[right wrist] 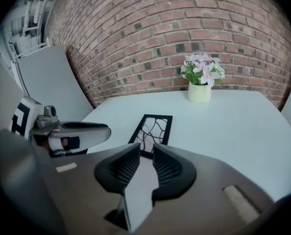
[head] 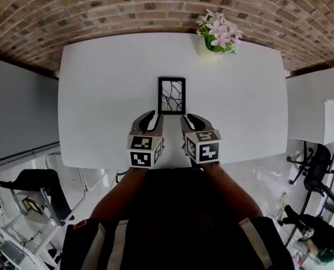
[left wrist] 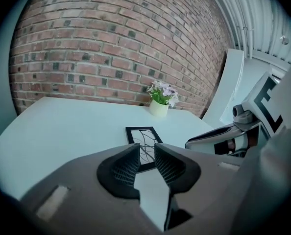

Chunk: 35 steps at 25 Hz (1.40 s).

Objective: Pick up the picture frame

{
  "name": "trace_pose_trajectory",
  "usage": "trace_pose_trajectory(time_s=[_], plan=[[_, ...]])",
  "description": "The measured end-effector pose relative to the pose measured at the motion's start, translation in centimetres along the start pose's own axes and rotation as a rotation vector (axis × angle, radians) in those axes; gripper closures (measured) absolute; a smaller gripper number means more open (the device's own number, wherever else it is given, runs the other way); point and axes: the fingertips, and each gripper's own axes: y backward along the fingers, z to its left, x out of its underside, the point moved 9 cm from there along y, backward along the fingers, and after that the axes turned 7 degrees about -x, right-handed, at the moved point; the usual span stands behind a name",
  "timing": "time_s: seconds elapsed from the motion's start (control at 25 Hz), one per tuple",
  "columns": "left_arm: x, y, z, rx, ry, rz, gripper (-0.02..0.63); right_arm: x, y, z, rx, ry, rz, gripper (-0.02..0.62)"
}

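Your left gripper (head: 156, 117) and right gripper (head: 188, 118): fingers apart, holding nothing, both near picture frame (head: 171, 95) lying flat on table (head: 99, 94).

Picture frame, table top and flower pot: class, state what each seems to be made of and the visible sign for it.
Picture frame: matt black border, wood or plastic, cannot tell; thin flat edges.
Table top: smooth white laminate or painted board, probably; even, faintly shiny surface.
Flower pot: pale glazed ceramic, perhaps plastic; smooth plain wall.
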Motion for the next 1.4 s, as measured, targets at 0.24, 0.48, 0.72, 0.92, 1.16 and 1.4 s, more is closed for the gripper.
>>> trace_pose_trajectory(time_s=[0.24,0.48,0.72,0.92,1.16,1.4], plan=[[0.9,-3.4,1.0,-0.027,0.012,0.083,0.518,-0.2,-2.5,-2.1,0.025,-0.045,0.063,0.498],[1.4,-5.6,1.0,-0.039,0.015,0.157,0.492,-0.2,-4.8,-3.5,0.032,-0.076,0.106,0.495],[1.8,-6.6,0.7,-0.048,0.015,0.206,0.471,0.0,-5.5,-4.0,0.044,-0.091,0.140,0.486],[1.9,-6.9,0.9,-0.070,0.018,0.214,0.469,0.0,-6.1,-4.2,0.038,-0.091,0.154,0.478],[2.3,-7.7,0.8,-0.066,0.021,0.236,0.469,0.2,-6.8,-4.5,0.035,-0.102,0.173,0.469],[2.6,-8.2,0.8,-0.071,0.029,0.255,0.469,0.5,-7.0,-4.7,0.023,-0.105,0.189,0.466]])
